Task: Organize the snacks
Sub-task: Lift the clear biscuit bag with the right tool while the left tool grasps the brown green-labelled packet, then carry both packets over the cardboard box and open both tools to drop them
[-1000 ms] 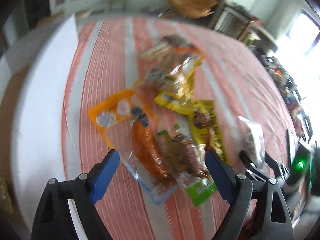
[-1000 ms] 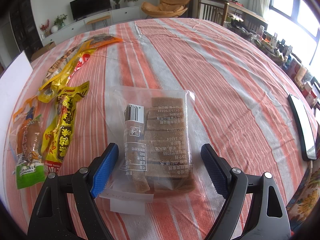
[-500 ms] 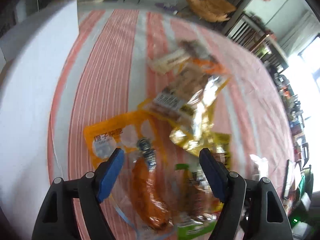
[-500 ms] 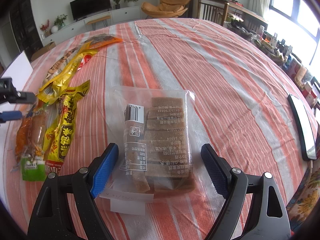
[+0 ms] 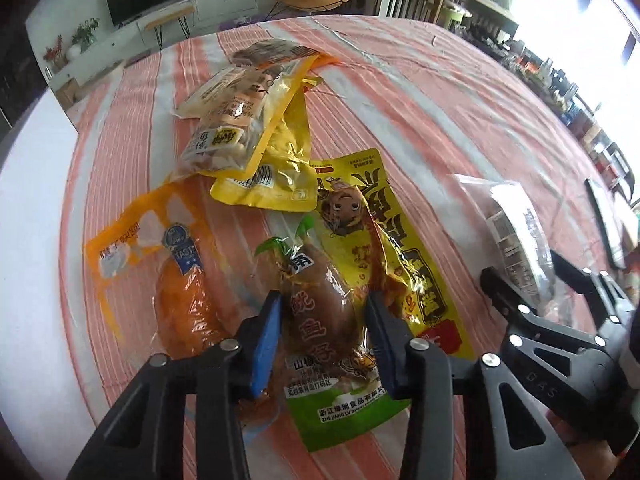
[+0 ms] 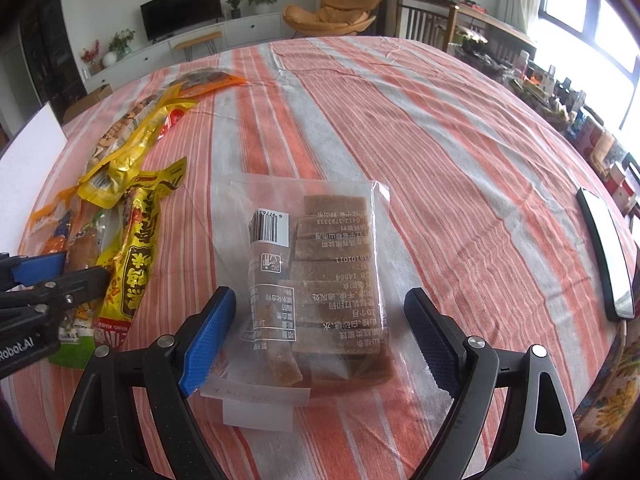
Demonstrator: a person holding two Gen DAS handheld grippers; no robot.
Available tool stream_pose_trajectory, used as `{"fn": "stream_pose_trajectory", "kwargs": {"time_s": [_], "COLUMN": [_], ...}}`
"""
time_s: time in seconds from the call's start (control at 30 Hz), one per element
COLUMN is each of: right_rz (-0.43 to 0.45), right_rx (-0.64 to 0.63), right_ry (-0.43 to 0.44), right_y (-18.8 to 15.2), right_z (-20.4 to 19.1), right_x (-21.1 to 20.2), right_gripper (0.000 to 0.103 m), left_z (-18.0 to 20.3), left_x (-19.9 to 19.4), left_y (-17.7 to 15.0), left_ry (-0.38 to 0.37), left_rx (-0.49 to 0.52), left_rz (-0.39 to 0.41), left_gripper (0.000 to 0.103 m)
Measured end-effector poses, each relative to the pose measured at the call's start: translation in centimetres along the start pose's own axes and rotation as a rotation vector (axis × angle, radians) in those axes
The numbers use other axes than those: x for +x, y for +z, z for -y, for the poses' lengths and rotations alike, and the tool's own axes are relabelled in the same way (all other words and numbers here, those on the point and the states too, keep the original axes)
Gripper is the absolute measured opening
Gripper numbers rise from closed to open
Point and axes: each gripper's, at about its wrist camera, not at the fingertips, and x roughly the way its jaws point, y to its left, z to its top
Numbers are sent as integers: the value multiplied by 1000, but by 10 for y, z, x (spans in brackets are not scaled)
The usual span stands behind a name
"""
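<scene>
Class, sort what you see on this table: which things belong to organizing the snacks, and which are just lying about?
Job: brown snack pouch, orange pouch, yellow packet, clear bag of brown slabs, left gripper.
Lying about: phone, white board.

Striped tablecloth (image 6: 420,128); black TV (image 6: 181,8) on white cabinet (image 6: 240,34); orange chair (image 6: 332,10); dark tablet (image 6: 606,248).

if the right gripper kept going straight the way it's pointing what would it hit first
Most likely the clear bag of brown slabs, which lies between the open fingers of the right gripper, on the striped tablecloth. How far above the bag it is cannot be judged.
</scene>
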Motion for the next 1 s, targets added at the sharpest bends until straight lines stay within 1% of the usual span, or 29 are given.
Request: {"fn": "stream_pose_trajectory", "kwargs": {"time_s": [0.07, 0.1, 0.17, 0.2, 0.23, 0.33, 0.4, 0.43, 0.47, 0.53, 0.57, 0.6, 0.63, 0.67, 0.7, 0.73, 0.77, 0.8, 0.83, 0.87, 0.9, 0.93, 1.0], "right_rz": [0, 0, 1, 1, 1, 1, 1, 1, 1, -1, -1, -3, -9, -23, -43, -64, -75, -88, -110, -119, -118, -109, -94], "right_rx": [1, 1, 0, 0, 0, 1, 0, 0, 0, 1, 1, 0, 0, -5, -20, -37, -50, -33, 31, 96, 182, 251, 338], "right_ry": [1, 1, 0, -1, -1, -1, 0, 0, 0, 1, 1, 1, 2, 8, 11, 20, 37, 58, 127, 198, 283, 346, 440], "right_y": [0, 0, 0, 0, 0, -1, -1, -1, -2, -2, -2, -2, -2, -1, 1, 4, 7, 9, 11, 10, 8, 5, -1], "right_z": [-1, -1, -1, -1, -1, -1, -1, -1, -1, -1, -1, -1, -1, 0, 0, 0, 2, 7, 18, 28, 42, 54, 71], "right_x": [0, 0, 0, 1, 1, 1, 1, 1, 1, 1, 1, 1, 2, 2, 3, 3, -1, -4, -7, -9, -13, -17, -25], "right_gripper": [89, 89, 89, 89, 89, 89, 89, 89, 89, 89, 89, 89, 89, 88, 83, 64, 57, 53, 53, 53, 53, 53, 53], "left_z": [-8, -9, 0, 7, 12, 37, 51, 54, 55, 51, 47, 42, 32, 28, 28, 27, 25, 22, 17, 11, 8, 6, 4], "left_x": [-12, -19, -31, -33, -33, -29, -19, -16, -18, -15, -14, -13, -10, -13, -13, -13, -15, -19, -21, -24, -27, -31, -43], "left_y": [-5, -8, -19, -24, -29, -51, -64, -69, -71, -70, -69, -70, -68, -68, -67, -67, -67, -67, -67, -69, -69, -70, -71], "left_ry": [-48, -54, -49, -44, -38, 25, 59, 78, 95, 126, 103, 74, 0, -12, 11, -1, -14, -17, -57, -107, -141, -163, -205], "left_rx": [13, 30, 102, 161, 196, 332, 388, 398, 389, 346, 320, 291, 228, 200, 212, 209, 191, 183, 152, 109, 82, 66, 47], "left_rz": [6, 7, -4, -24, -36, -53, -58, -51, -15, -7, -6, -7, -17, 2, 1, -1, 3, 15, 5, 3, 2, 8, 26], "left_gripper": [38, 38, 38, 39, 41, 45, 48, 54, 65, 81, 81, 81, 70, 56, 57, 55, 37, 38, 38, 38, 38, 38, 38]}}
